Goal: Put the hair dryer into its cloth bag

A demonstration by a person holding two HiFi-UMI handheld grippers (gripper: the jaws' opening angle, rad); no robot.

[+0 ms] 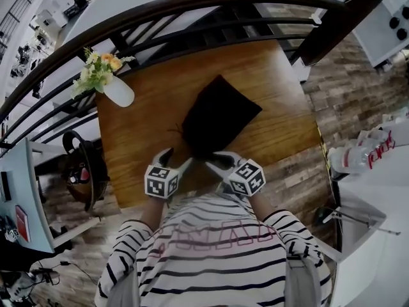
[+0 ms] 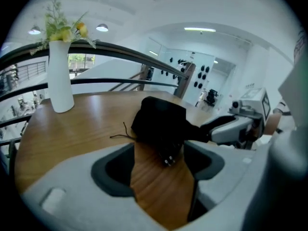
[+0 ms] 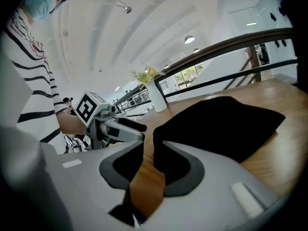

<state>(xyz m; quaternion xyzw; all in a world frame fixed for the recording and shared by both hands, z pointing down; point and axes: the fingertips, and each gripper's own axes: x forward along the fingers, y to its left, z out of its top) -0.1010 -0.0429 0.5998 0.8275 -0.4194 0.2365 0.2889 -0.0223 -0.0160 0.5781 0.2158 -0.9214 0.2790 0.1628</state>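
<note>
While holding left gripper [image 1: 176, 158] and right gripper [image 1: 220, 158] agape, empty, met cloth bag [image 1: 220, 114] end-on, stretching away rightward, right nearer.

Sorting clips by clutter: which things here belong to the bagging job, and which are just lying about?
Job: black cloth bag; plug prongs at its mouth; left gripper and right gripper, both open.
Lying about: white vase of flowers.
</note>
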